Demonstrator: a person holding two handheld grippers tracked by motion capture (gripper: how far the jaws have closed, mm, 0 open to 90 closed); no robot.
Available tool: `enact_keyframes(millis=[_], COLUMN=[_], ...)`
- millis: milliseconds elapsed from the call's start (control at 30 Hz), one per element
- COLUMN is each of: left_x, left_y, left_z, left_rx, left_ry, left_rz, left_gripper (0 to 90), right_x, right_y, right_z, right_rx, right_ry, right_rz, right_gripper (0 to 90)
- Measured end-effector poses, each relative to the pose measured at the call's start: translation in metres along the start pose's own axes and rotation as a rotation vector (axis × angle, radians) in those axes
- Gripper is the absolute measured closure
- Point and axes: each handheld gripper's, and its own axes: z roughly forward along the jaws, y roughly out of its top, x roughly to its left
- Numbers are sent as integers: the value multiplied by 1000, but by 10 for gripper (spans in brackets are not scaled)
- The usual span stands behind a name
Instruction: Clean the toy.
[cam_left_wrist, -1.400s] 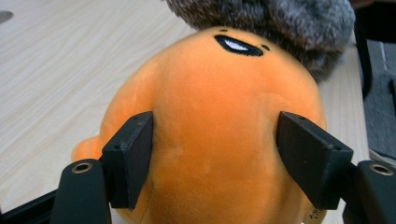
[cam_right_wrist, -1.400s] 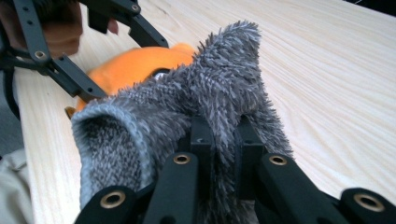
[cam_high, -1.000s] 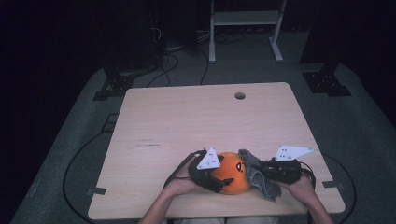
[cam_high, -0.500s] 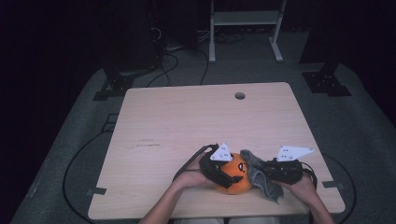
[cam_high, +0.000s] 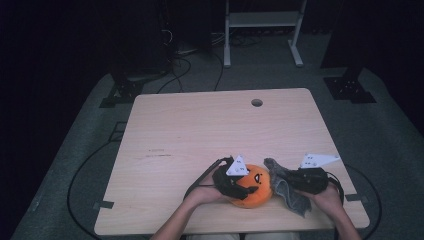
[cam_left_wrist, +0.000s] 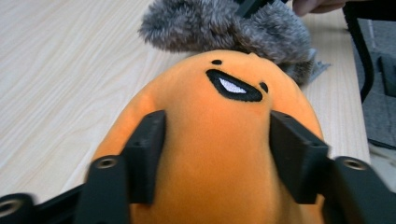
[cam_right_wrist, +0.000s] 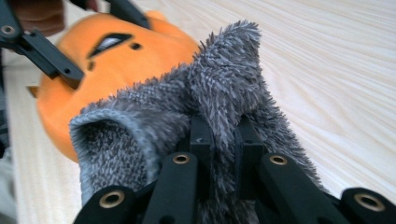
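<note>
We found the left gripper (cam_high: 239, 184) closed on the orange plush toy (cam_high: 254, 186), its two black jaws pressed into the toy's flanks on either side; in the left gripper view the jaws flanked the orange plush toy (cam_left_wrist: 219, 140) with its stitched black mouth facing away from the camera. We found the right gripper (cam_high: 296, 178) pinching the grey fuzzy cloth (cam_high: 286, 186), and in the right gripper view the jaws stood nearly together with a fold of the grey fuzzy cloth (cam_right_wrist: 205, 112) caught between them, the pile standing up above the jaw tips. The cloth touched the toy on the toy's right side, and part of it trailed down toward the near edge of the table (cam_high: 200, 130). We noted the toy resting on the light wooden table close to its near edge, right of centre, between the two hands. The left hand (cam_high: 210, 192) and the right hand (cam_high: 327, 196) entered from the bottom of the high view, each wrapped about its gripper. A grey three-cornered plate topped each gripper, and a black cable ran from the left gripper across the tabletop. A small round hole (cam_high: 257, 102) sat near the table's far edge. Beyond the table we recorded grey carpet (cam_high: 390, 130), loose cables, and the legs of a white frame (cam_high: 262, 30) in dim light.
</note>
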Motion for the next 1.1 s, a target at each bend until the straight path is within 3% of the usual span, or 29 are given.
enact_keyframes(millis=[133,267,700,900,1100], left_x=[-2,3,21,35,51], left_y=[2,2,2,3,1], left_z=[-3,-11,-28,-36,-42], left_rx=[-5,-64,-70,-69,-50], left_ry=[23,27,114,156,200], left_rz=[-8,-65,-88,-101,-114], left_gripper=[498,541,548,544,541], right_x=[-5,-9,-20,-29,-32], right_y=[-1,-2,-5,-10,-11], right_z=[-6,-9,-17,-15,-12], right_rx=[-22,-33,-53,-47,-48], right_ry=[-31,-55,-134,-186,-218], right_rz=[29,44,88,122,125], right_gripper=[805,805,779,688,562])
